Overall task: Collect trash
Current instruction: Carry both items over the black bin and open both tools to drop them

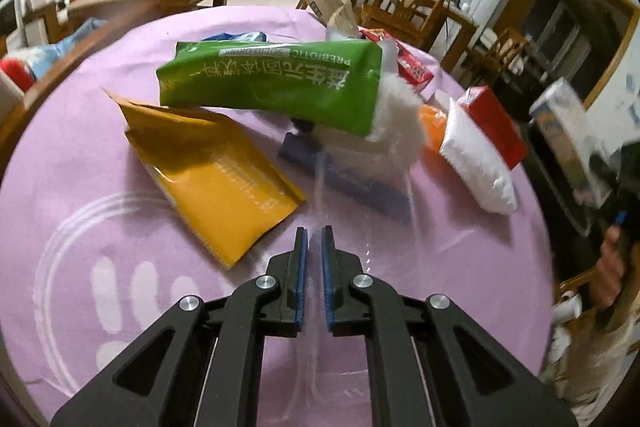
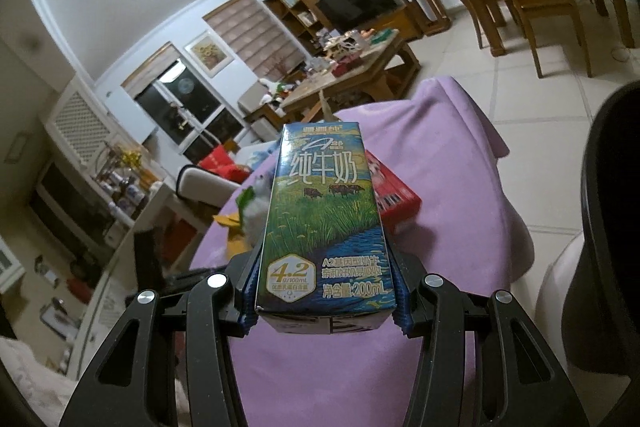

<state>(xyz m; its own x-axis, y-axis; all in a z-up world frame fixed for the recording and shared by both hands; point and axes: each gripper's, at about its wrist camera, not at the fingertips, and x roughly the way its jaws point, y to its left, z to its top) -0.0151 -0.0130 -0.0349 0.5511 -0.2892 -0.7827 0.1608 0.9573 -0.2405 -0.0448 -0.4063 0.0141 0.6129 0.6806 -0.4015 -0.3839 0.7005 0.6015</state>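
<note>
one milk carton (image 2: 326, 227) pinched in right hand-held gripper (image 2: 325, 291); left hand-held gripper (image 1: 315, 247) pressed together, one clear film (image 1: 320, 195) between

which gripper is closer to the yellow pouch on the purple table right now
Left. The left gripper hovers just beside the yellow pouch's near corner, jaws shut on a clear plastic bag. The right gripper is off at the table's edge, clamped on a milk carton.
</note>
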